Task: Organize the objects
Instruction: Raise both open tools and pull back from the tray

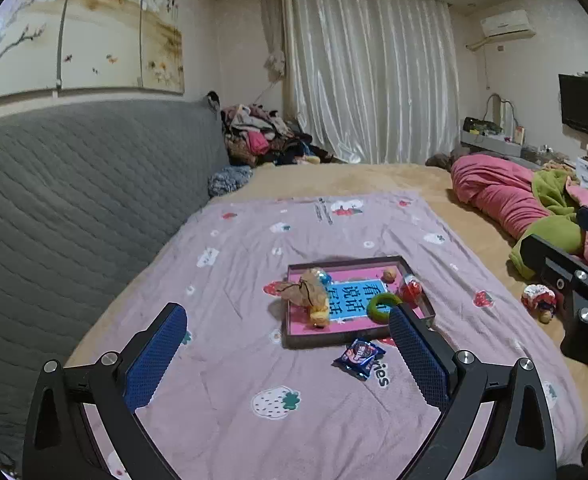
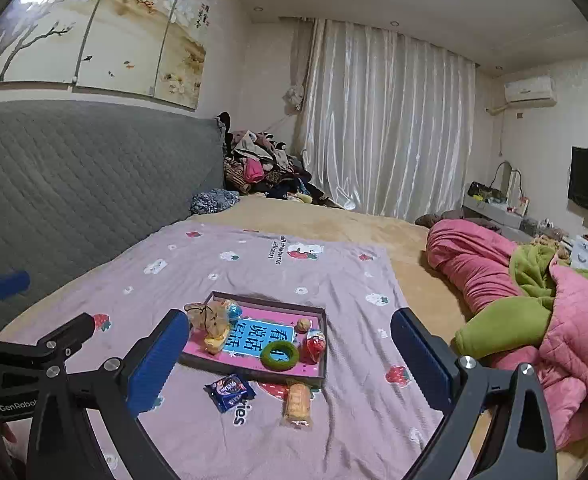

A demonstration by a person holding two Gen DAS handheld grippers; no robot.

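Nearest the lens in each wrist view, ribbed blue pads (image 2: 159, 360) on black fingers are standing wide apart, so the left gripper (image 1: 287, 354) and the right gripper (image 2: 289, 360) are both spread and holding nothing. Both are hovering over a soft lilac blanket (image 1: 221, 412) printed with strawberries. Going left to right in the right wrist view, a glossy blue snack packet (image 2: 230, 391) is lying flat on the blanket just in front of the shallow dark-rimmed tray (image 2: 253, 376), and beside it a clear-wrapped, oblong yellow biscuit pack (image 2: 297, 402) is lying with its long axis pointing roughly away from the camera, its far end near the tray's front edge. Both are sitting ahead of and below the right gripper, between its open fingers as seen, while in the left wrist view the packet is lying toward the right finger and the biscuit pack is hidden, so the right hand is probably the better placed one. Inside the tray, from left to right, a crinkly tan pouch (image 2: 207, 316) with a black string is leaning over the left rim, a small yellow toy (image 2: 213, 345) is resting below it, a round walnut (image 2: 303, 325) is sitting toward the back, a fuzzy green ring (image 2: 279, 355) is lying flat, and a shiny red egg-shaped sweet (image 2: 315, 345) is resting at the right wall. A small loose bundle (image 1: 538, 300) is lying well apart on the tan bedcover.
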